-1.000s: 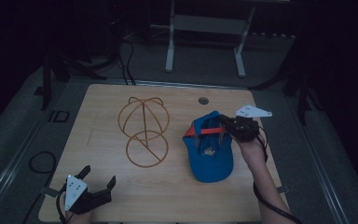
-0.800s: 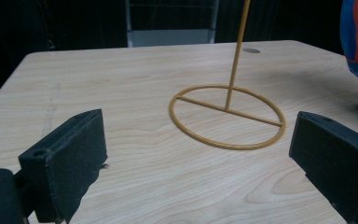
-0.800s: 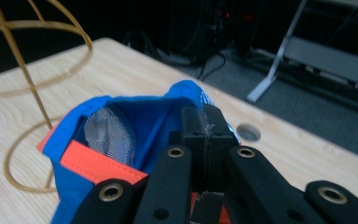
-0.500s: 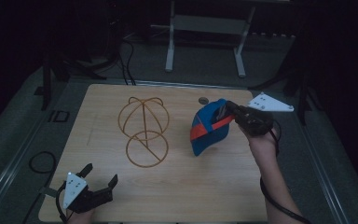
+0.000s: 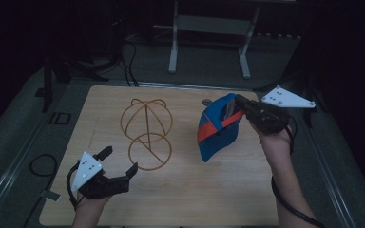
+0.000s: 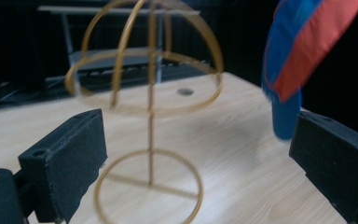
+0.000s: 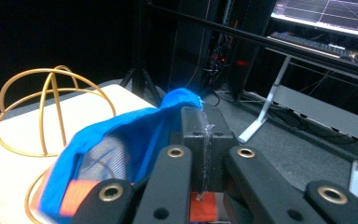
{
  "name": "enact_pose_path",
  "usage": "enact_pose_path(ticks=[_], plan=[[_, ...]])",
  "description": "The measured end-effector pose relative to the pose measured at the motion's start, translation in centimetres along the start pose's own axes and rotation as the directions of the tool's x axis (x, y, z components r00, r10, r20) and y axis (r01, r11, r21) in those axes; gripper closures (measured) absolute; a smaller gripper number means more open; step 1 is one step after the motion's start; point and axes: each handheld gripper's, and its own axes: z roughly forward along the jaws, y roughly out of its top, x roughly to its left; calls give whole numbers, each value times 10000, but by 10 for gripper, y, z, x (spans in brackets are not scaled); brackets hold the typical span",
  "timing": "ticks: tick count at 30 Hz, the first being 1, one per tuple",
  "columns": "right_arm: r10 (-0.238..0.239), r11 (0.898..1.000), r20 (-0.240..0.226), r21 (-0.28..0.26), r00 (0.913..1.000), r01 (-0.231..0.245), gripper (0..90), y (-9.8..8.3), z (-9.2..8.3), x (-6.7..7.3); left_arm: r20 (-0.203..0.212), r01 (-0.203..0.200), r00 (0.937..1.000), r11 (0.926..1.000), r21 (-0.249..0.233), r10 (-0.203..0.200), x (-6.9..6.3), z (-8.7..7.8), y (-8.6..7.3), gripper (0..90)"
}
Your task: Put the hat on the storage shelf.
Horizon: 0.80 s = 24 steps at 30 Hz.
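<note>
A blue cap point(image 5: 217, 127) is held clamped above the table by the right gripper point(image 5: 247, 108), at three o'clock from the wire stand point(image 5: 146, 133). The left gripper point(image 5: 119, 165) is wide open, empty. Slippage is risked by the thin fabric pinch.

A lab or test room, dimly lit, is showing itself here. A light wooden table point(image 5: 185, 190) is sitting on grey flooring, with black cables point(image 5: 132, 57) trailing off at about 11 o'clock. A metal-legged bench point(image 5: 209, 28) is standing at 12 o'clock beyond the table. In the right gripper view a monitor point(image 7: 326, 11) is displaying graph lines (with a keyboard point(image 7: 307, 43) below it), and a dark equipment rack point(image 7: 214, 42) is glowing with small lights.
</note>
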Motion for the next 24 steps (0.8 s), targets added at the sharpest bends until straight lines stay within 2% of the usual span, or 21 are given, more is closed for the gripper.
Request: enact_pose_path(ticks=[4,6,10,15,16,21,24], plan=[[16,10000,-94,-75,10000,-16,899,-1,-6,3,344,-580,9977,9983,20,579,-16,13,25,41],[-77,9999,-59,-97,10000,76,899,0,-9,6,568,-646,9963,9979,-56,649,-23,19,35,42],[-182,9997,-113,-167,9998,180,899,1,-13,10,1089,-1064,9881,9940,-239,1084,-40,36,51,41],[-163,9998,-85,-113,9998,162,898,0,-12,12,1374,-1356,9808,9903,-303,1385,-53,62,60,42],[-186,9998,-39,-89,9998,185,898,0,-12,12,1556,-1352,9781,9904,-297,1382,-56,67,61,42],[-48,9999,-41,-96,10000,48,899,-1,-13,9,2128,-1579,9645,9874,-93,1562,-76,96,64,42],[-72,9999,-51,-111,10000,72,898,-1,-14,9,2286,-1616,9610,9868,76,1556,-85,111,67,43]])
